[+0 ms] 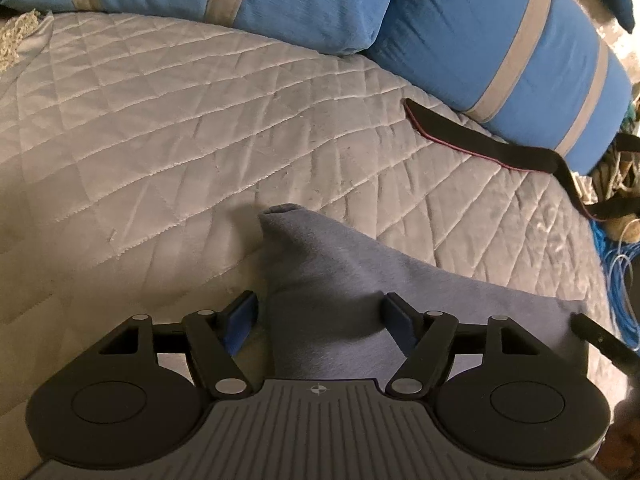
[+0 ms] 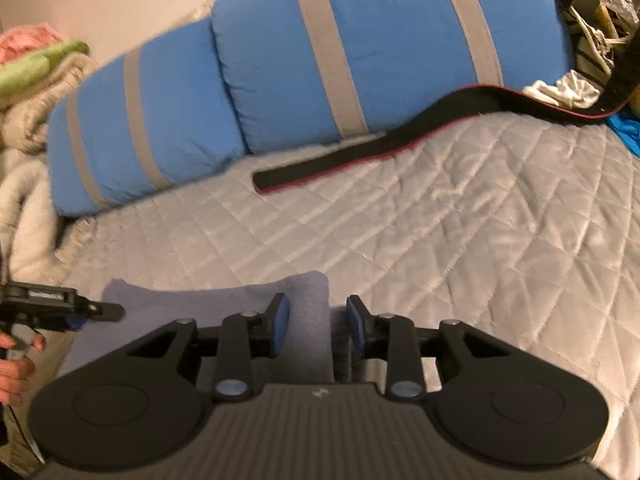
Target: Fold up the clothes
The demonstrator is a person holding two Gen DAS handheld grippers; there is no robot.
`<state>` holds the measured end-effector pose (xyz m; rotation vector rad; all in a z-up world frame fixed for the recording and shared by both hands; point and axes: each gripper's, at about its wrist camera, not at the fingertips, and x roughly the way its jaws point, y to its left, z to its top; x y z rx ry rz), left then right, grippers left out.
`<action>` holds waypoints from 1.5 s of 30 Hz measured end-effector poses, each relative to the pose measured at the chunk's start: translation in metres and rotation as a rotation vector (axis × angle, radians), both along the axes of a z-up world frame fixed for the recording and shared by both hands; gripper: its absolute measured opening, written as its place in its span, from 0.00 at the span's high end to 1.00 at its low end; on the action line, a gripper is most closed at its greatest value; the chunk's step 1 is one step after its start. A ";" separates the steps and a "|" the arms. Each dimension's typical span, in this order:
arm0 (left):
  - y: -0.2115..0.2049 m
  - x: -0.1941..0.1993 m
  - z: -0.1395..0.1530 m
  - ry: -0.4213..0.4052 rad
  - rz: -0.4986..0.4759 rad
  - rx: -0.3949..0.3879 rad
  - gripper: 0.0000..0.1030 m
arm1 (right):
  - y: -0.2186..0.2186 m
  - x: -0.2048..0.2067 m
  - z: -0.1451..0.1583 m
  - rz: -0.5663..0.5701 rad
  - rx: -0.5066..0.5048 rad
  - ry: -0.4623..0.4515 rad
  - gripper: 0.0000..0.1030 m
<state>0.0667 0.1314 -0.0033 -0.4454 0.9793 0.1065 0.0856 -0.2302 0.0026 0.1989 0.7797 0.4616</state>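
Fig. — Two wrist views, garment on bed.

L tool: jaws spread wide; a raised fold of the grey-blue cloth stands between the pads w/o either pad pressing it. L pad sits off the cloth's edge, over the quilt; R pad lies against the cloth's slope, contact unclear.

R tool: jaws part-open, straddling the cloth's right edge strip. L pad is on or just beside the fabric; R pad stands clear of it, gap visible. No pinch seen. View is slightly blurred.

Cloth: lies at the near edge of the bed, under and in front of both tools, one corner peaked upward in L view; flat band across in R view.

In R view the L tool enters from the left edge, held by a hand, tip over the cloth's left part.

Background: two blue pillows w/ grey stripes along the far side of the quilt; black strap w/ red edging lying near them, one end on the quilt. Misc. clutter beyond bed, right side.
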 end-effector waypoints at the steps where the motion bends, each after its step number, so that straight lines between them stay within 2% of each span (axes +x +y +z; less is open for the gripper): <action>1: -0.001 -0.001 0.000 0.002 -0.001 0.012 0.33 | 0.000 0.002 -0.001 -0.012 -0.012 0.018 0.42; 4: -0.006 -0.005 0.006 0.000 -0.005 0.051 0.33 | -0.004 0.003 0.001 -0.028 -0.016 0.051 0.39; 6: -0.009 -0.009 0.013 -0.012 -0.004 0.085 0.35 | -0.005 -0.010 0.010 -0.017 -0.043 -0.028 0.41; 10: -0.016 -0.025 0.033 -0.117 -0.019 0.158 0.35 | 0.006 -0.036 0.031 0.030 -0.140 -0.228 0.67; 12: -0.018 -0.030 0.038 -0.168 -0.055 0.136 0.35 | 0.013 -0.041 0.032 0.072 -0.150 -0.247 0.79; 14: -0.020 -0.031 0.038 -0.178 -0.058 0.113 0.40 | 0.019 -0.042 0.030 0.104 -0.152 -0.244 0.85; 15: -0.021 -0.031 0.037 -0.178 -0.058 0.104 0.45 | 0.022 -0.042 0.030 0.116 -0.158 -0.243 0.88; 17: -0.025 -0.028 0.032 -0.161 -0.088 0.101 0.50 | 0.032 -0.037 0.026 0.122 -0.203 -0.223 0.88; 20: -0.031 -0.023 0.016 -0.124 -0.107 0.132 0.51 | 0.040 -0.023 0.013 0.093 -0.268 -0.140 0.88; 22: -0.034 -0.021 0.003 -0.096 -0.108 0.149 0.51 | 0.039 -0.017 0.007 0.072 -0.260 -0.090 0.85; 24: -0.037 -0.025 -0.002 -0.107 -0.113 0.173 0.51 | 0.037 -0.015 0.003 0.064 -0.254 -0.072 0.84; 27: -0.042 -0.029 0.009 -0.103 -0.132 0.213 0.52 | 0.036 -0.018 0.008 0.063 -0.246 -0.084 0.81; 28: -0.041 -0.031 0.015 -0.107 -0.134 0.202 0.52 | 0.034 -0.020 0.013 0.067 -0.238 -0.091 0.75; 30: -0.037 -0.037 0.024 -0.109 -0.155 0.171 0.52 | 0.027 -0.023 0.022 0.076 -0.219 -0.078 0.75; 32: -0.038 -0.042 0.032 -0.091 -0.208 0.158 0.51 | 0.019 -0.029 0.032 0.098 -0.199 -0.055 0.75; 37: -0.048 -0.063 0.046 -0.023 -0.348 0.218 0.51 | 0.006 -0.047 0.055 0.172 -0.159 -0.011 0.74; 41: -0.051 -0.076 0.050 0.029 -0.428 0.190 0.51 | 0.007 -0.053 0.057 0.235 -0.169 0.080 0.74; 45: -0.053 -0.089 0.051 0.039 -0.456 0.185 0.51 | 0.014 -0.063 0.055 0.279 -0.228 0.120 0.74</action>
